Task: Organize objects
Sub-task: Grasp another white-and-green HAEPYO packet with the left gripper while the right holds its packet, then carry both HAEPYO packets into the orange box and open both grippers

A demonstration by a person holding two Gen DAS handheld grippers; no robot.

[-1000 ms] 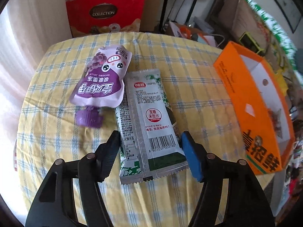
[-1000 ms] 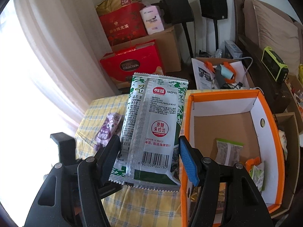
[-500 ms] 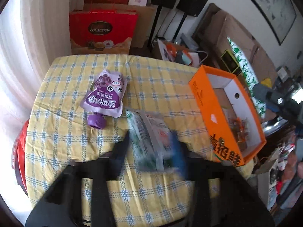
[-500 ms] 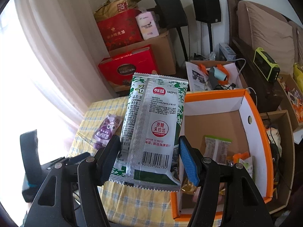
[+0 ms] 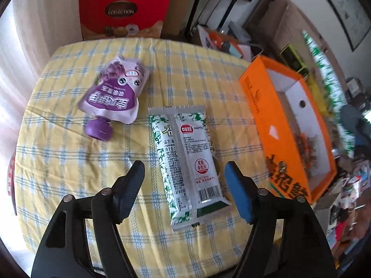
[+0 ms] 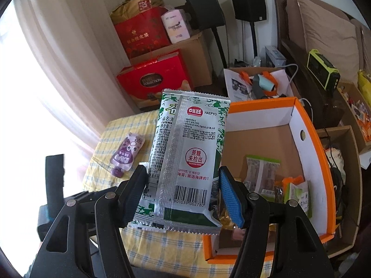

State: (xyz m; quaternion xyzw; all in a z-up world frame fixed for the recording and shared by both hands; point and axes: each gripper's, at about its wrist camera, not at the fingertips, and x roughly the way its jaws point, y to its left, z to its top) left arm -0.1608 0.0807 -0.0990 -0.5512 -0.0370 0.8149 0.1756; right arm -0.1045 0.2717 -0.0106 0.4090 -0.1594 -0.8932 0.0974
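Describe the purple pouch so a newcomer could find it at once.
Start at the yellow checked tablecloth beside the orange box. On it lie two packets; the purple pouch is the far-left one, away from the box. Unlike the green-and-white seaweed packet, it has cartoon eyes and a round purple cap.

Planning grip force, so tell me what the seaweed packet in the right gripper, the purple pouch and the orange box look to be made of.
Seaweed packet: glossy plastic film, probably foil-lined; silvery crimped seams. Purple pouch: soft laminated plastic with a hard-looking plastic cap; creased and shiny. Orange box: printed cardboard; brown raw inside, folded white walls.
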